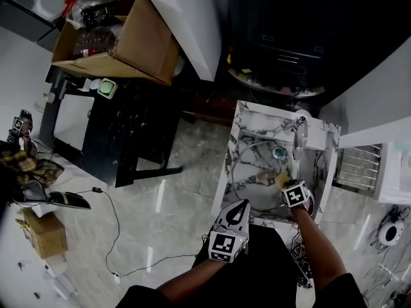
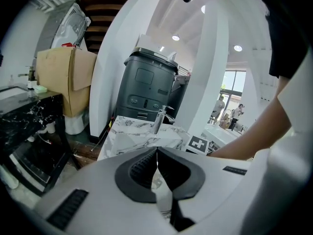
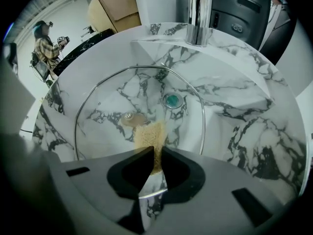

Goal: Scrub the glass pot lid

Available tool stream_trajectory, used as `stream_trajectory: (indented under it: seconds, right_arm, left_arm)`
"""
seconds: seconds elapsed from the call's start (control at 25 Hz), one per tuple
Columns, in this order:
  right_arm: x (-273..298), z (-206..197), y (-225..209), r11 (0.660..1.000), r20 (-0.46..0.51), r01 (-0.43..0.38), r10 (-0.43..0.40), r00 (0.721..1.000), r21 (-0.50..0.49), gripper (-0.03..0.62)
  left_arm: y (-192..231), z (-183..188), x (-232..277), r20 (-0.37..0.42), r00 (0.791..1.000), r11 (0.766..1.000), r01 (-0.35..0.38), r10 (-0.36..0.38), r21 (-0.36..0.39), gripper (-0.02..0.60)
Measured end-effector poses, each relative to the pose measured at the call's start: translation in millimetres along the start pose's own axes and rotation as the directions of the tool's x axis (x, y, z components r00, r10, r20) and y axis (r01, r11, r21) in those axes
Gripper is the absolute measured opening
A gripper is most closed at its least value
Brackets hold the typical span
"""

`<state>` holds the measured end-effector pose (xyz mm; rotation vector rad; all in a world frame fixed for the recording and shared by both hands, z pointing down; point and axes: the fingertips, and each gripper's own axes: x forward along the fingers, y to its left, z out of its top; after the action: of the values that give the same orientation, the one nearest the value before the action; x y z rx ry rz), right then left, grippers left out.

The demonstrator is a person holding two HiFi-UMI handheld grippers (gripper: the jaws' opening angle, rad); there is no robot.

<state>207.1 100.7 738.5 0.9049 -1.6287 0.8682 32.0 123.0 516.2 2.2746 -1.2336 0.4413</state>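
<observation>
While the right tool [image 3: 157,153] is pinching a tan sponge [image 3: 150,133] between its jaws, I am pressing that sponge down on the glass pot lid [image 3: 112,94]. The lid is lying flat in the marble sink [image 3: 244,106], and it is covering the drain [image 3: 172,100]. The sponge is sitting on the glass just on my side of the drain, beside the lid's small knob [image 3: 130,117].

I am thinking the scrubbing is under way but not near done. The sponge is touching only one small patch, and I am seeing no foam and no water coming from the tap [image 3: 198,13]. The rest of the glass and the metal rim are waiting, as far as I can judge. I cannot tell which parts are clean.

The right gripper view is giving me the sponge, the knob and the whole ring of the lid up close. The head view is making those small and blurry, but it is showing both tools at once: the left tool [image 1: 242,205] is hanging well away from the drain, on my near left side. The left gripper view is showing its jaws pressed together with nothing between them, and it is missing the lid.
</observation>
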Motion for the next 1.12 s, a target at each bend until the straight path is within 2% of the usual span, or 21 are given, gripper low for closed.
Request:
stream_trajectory:
  seconds: [0.64,1.12]
  right_arm:
    - [-3,-19,26,0.997,-0.048,-0.072,0.07,0.996,-0.035,0.057]
    - [1,-18,52,0.991,-0.06,-0.111,0.106,0.993,-0.073,0.057]
  left_arm:
    - [0,-1,-6,0.015,1.0,1.0,-0.001,0.001,-0.003,0.017]
    - [10,-2,-13,0.021,1.0,1.0,-0.013,0.014,-0.017,0.016]
